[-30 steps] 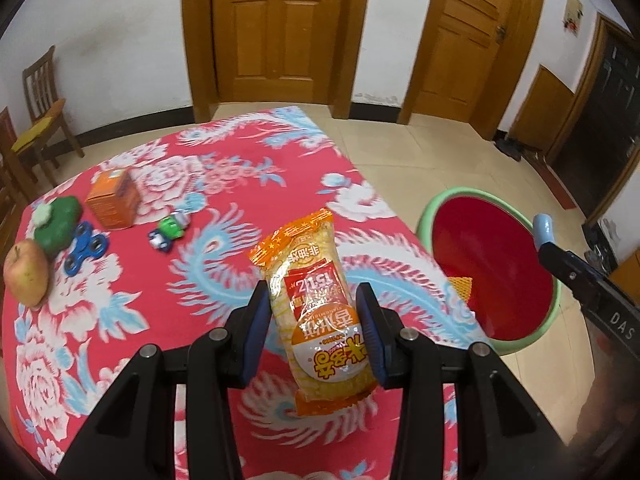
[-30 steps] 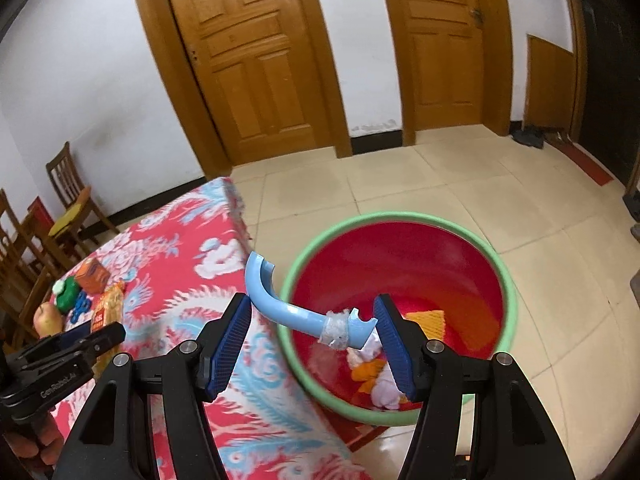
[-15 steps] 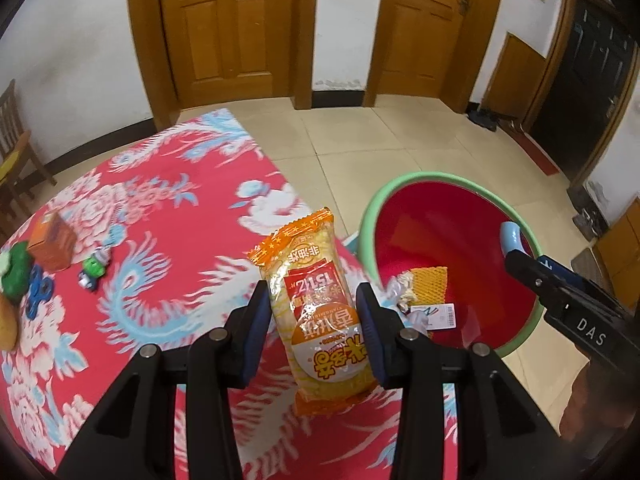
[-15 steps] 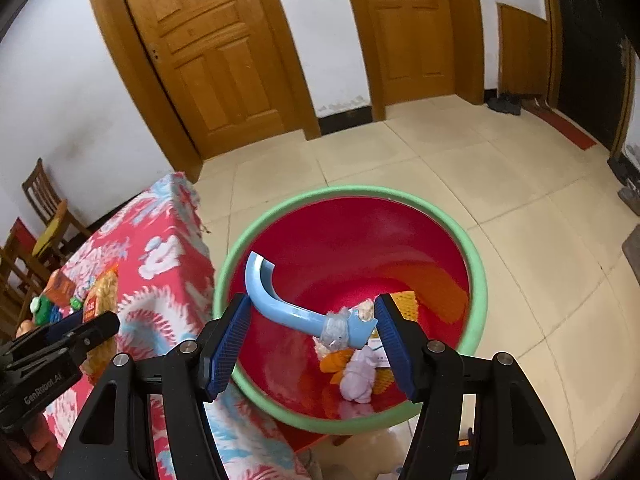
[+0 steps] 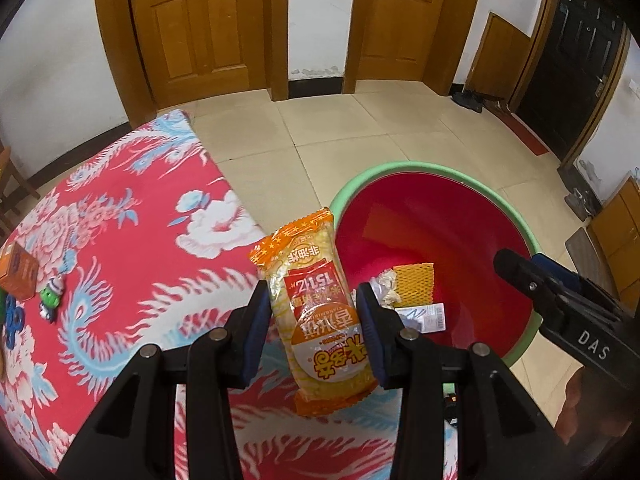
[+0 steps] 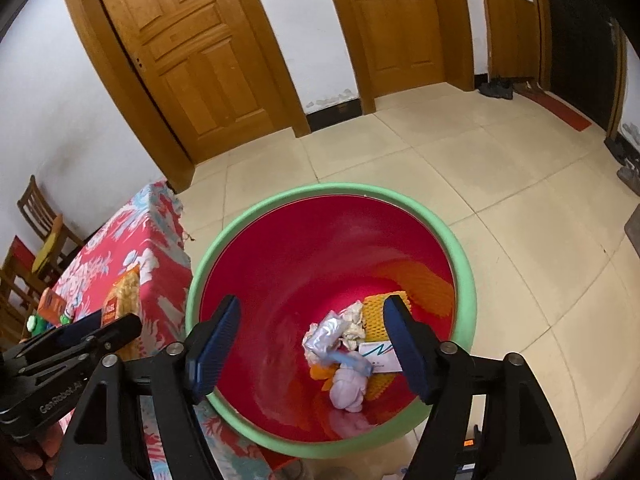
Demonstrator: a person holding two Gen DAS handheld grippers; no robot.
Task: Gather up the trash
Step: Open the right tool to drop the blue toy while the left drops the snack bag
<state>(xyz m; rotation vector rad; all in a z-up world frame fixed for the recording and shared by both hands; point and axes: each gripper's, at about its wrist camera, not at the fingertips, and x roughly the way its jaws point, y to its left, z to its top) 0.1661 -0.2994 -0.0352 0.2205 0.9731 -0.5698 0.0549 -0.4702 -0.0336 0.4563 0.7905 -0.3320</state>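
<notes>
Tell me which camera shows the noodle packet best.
The left wrist view: the noodle packet fills the centre, label readable, clamped in the left gripper. The right wrist view catches only a sliver at its left edge.

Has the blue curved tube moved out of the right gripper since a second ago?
Yes. It has dropped from between the opening right gripper jaws and lies in the red bin among the trash.

wooden doors (image 5: 200,28), floral tablecloth (image 5: 120,240), chair (image 6: 44,224)

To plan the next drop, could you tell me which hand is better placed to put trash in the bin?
Left: its gripper holds the noodle packet beside the bin; the right gripper is opening, empty.
</notes>
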